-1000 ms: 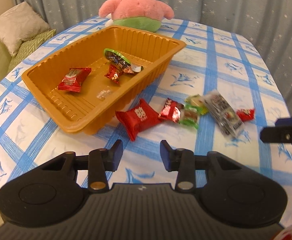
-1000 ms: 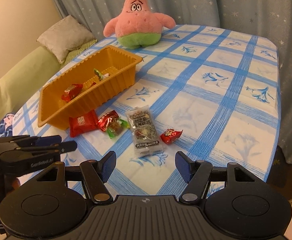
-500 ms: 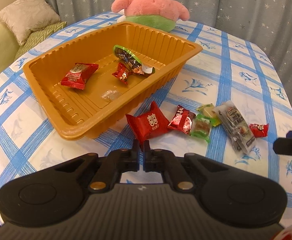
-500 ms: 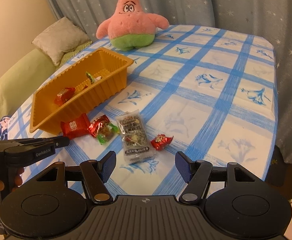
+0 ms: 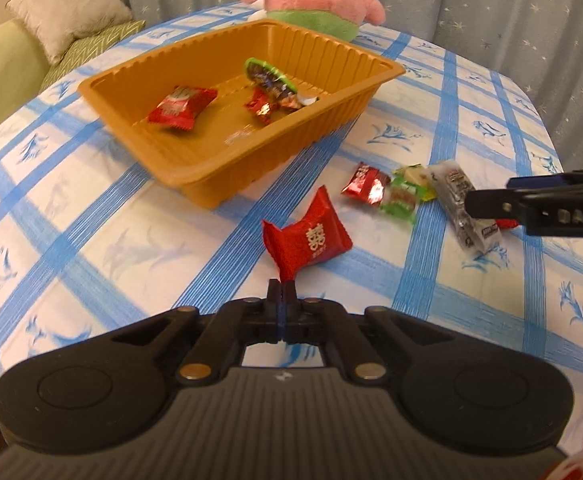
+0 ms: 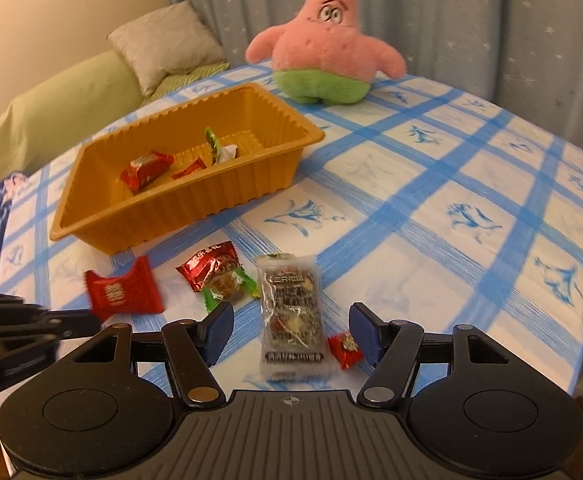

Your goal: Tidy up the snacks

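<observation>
red snack packet (image 5: 307,240) pinched in left gripper (image 5: 281,285)

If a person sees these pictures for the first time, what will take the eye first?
Probably the pink star-shaped plush toy at the far table edge, then the ribbed orange plastic tray in front of it, with a few wrapped snacks inside. Nearer, the left gripper pinches a corner of the red pillow-shaped candy packet.
</observation>
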`<act>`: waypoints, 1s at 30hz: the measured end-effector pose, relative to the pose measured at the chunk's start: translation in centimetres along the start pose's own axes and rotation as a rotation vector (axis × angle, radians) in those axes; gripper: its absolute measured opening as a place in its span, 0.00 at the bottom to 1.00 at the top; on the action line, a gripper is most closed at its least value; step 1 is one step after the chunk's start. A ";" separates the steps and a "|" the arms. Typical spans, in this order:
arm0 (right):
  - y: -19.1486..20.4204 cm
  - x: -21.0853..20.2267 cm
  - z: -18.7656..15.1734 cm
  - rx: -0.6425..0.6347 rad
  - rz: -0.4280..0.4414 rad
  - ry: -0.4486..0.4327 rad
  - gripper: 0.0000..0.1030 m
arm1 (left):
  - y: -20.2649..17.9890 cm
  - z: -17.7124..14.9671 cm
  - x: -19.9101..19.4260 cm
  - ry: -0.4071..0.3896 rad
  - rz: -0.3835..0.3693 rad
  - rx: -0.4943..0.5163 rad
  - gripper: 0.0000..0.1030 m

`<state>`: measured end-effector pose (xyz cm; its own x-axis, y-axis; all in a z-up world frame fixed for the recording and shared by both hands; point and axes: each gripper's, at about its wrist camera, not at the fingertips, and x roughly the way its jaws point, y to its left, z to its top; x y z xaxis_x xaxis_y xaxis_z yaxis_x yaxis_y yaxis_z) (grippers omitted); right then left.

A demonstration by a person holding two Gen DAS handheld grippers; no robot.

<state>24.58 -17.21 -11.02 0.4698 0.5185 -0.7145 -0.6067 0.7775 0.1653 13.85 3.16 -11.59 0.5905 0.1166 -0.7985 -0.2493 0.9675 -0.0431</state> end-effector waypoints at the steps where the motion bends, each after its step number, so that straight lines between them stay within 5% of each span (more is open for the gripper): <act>1: 0.0 0.5 0.1 -0.004 0.000 0.006 0.61 | 0.1 -0.1 -0.1 0.004 0.000 -0.004 0.00; 8: 0.2 3.0 -0.3 -0.046 -0.016 0.055 0.38 | 0.6 -0.5 -0.5 0.022 -0.017 -0.006 0.01; 14: 1.1 2.1 -1.4 -0.065 0.008 0.080 0.37 | 0.6 -0.6 -0.5 0.039 -0.033 0.052 0.13; 23: 1.4 -0.7 -3.9 0.016 0.017 0.115 0.37 | 0.1 0.7 -1.1 -0.037 -0.025 0.254 0.25; 25: 1.2 -1.1 -4.1 0.033 0.010 0.120 0.37 | -0.3 1.1 -0.9 -0.052 -0.028 0.310 0.34; 30: 0.7 -1.7 -4.5 0.071 -0.001 0.124 0.37 | -1.9 1.6 -0.2 -0.095 -0.031 0.432 0.36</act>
<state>20.49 -19.11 -12.73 0.3849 0.4727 -0.7927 -0.5569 0.8039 0.2090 15.45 1.69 -10.38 0.6653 0.0871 -0.7415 0.1010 0.9735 0.2050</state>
